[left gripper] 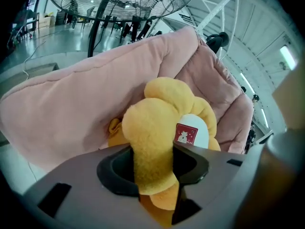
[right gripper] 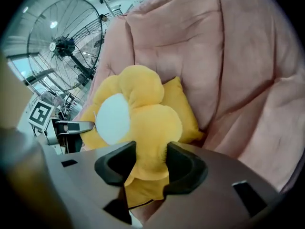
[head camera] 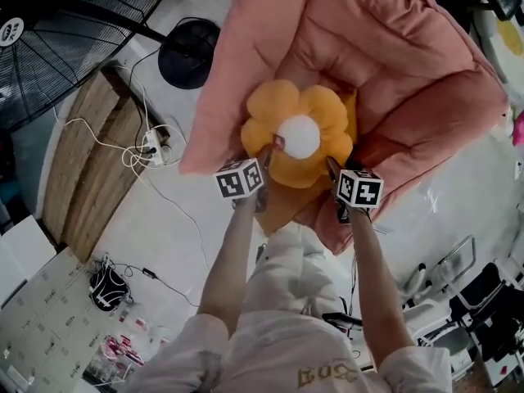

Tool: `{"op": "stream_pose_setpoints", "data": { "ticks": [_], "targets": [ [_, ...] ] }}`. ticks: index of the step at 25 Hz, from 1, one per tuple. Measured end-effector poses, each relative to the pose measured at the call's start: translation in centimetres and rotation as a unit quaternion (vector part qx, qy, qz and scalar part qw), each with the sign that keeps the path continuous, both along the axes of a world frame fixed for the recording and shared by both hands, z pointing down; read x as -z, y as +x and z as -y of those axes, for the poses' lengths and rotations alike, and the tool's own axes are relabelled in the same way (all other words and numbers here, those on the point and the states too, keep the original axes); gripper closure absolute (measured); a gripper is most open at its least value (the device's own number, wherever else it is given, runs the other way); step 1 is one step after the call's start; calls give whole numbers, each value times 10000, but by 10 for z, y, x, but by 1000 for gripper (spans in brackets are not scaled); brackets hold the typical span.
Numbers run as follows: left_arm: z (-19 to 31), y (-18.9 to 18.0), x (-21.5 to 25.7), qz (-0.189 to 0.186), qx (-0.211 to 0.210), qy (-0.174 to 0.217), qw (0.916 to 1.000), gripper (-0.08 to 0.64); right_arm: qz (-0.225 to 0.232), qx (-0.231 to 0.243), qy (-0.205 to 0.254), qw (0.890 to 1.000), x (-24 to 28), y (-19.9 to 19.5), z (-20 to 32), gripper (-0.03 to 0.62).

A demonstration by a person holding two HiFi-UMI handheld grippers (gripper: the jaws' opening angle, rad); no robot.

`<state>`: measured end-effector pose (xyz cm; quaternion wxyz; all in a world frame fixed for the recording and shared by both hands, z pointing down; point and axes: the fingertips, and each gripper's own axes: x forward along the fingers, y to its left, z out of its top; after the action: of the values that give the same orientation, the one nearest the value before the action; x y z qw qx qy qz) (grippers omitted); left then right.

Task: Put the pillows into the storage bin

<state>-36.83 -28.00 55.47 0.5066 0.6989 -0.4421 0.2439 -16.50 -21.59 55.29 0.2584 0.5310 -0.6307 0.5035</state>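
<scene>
The left gripper (head camera: pixel 267 149) and right gripper (head camera: pixel 331 163) each pinch only one soft petal of the flower pillow (head camera: pixel 299 129) lying just ahead on the cushion (head camera: pixel 393 64), so lifting may let the plush slip free.

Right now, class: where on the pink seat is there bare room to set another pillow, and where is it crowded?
Bare: the pink seat above the flower pillow. Crowded: lower middle, where left gripper and right gripper clamp its petals; also the floor by the power strip, strewn with cables.
</scene>
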Motion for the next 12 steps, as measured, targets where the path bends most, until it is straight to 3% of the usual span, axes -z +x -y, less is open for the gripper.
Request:
{"op": "stream_pose_setpoints", "data": {
  "ticks": [12],
  "targets": [
    [-13, 0, 39, -206, -240, 94, 9995, 414, -96, 119, 165, 9997, 50, -7, -12, 433]
  ]
}}
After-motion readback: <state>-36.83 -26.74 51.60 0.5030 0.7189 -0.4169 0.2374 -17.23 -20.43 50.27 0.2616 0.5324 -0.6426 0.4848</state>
